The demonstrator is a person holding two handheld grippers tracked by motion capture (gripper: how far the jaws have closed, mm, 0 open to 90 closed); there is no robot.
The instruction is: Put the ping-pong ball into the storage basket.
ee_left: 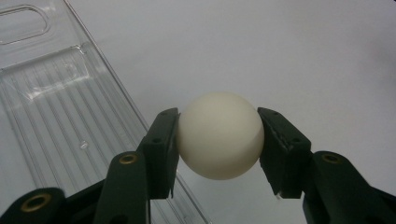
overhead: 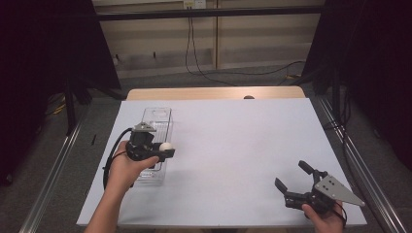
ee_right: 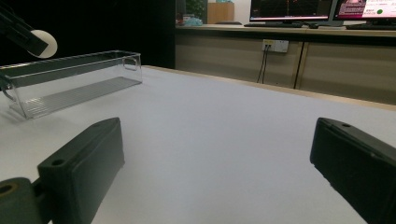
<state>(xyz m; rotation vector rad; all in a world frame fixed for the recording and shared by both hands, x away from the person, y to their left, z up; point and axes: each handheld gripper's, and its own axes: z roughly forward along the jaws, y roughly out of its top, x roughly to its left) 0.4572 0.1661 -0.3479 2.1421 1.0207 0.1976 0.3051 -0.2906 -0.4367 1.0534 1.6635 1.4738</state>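
Observation:
A cream-white ball (ee_left: 219,134) is pinched between the two black jaws of my left gripper (overhead: 164,149). It hangs over the right rim of a long clear plastic tray (overhead: 156,121) at the table's left; the ball (overhead: 166,146) sits just past that rim. In the left gripper view the ribbed tray (ee_left: 51,107) floor lies to the left of the ball. My right gripper (overhead: 292,175) rests low at the front right, jaws wide apart, nothing between them. From it, the tray (ee_right: 70,84) and the held ball (ee_right: 44,43) appear far off at the left.
A white sheet (overhead: 233,141) covers the table, with a wooden edge (overhead: 214,92) at the back. Black cables run along the floor beyond. Monitors (ee_right: 327,9) stand on a desk behind, seen in the right gripper view.

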